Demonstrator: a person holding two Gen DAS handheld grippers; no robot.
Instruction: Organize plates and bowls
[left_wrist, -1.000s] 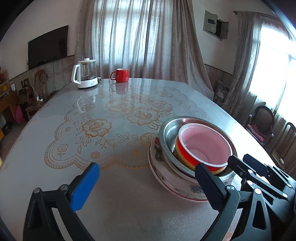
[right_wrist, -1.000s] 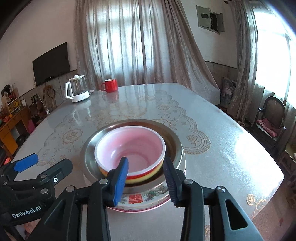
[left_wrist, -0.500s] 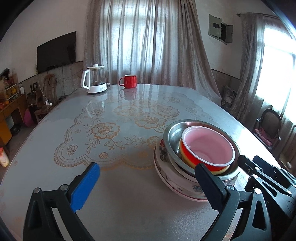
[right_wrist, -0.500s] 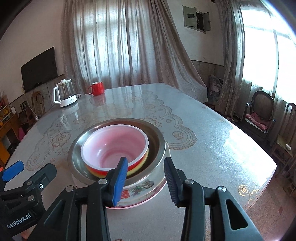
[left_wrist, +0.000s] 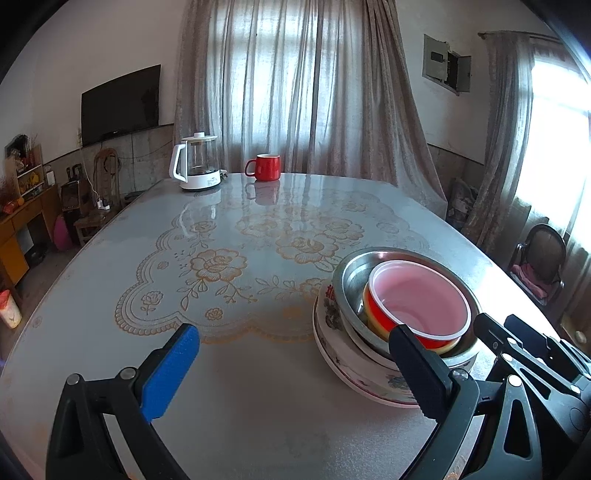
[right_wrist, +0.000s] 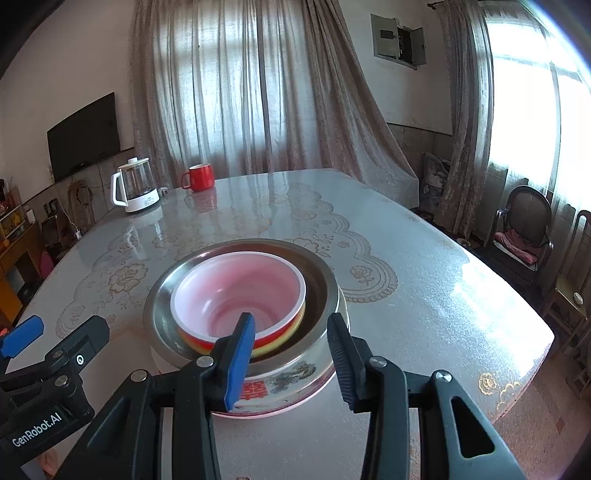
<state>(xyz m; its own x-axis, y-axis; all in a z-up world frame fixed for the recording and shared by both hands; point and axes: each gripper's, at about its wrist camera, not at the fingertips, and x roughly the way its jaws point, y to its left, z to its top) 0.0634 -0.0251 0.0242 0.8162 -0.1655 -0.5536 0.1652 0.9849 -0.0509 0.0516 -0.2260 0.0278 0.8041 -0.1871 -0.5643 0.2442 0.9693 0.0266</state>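
A stack stands on the table near its front right. A red bowl with a pink inside sits in a steel bowl, which sits on a flowered white plate. My left gripper is open and empty, above the table just left of the stack. My right gripper is open and empty, held just in front of the stack; it also shows in the left wrist view.
A glass kettle and a red mug stand at the table's far edge. The table has a lace-patterned cover. Chairs stand to the right by the window. Shelves are at the far left.
Both grippers have drawn back and risen slightly from the stack, so more of the room shows. The stack has not moved. Both stay open.
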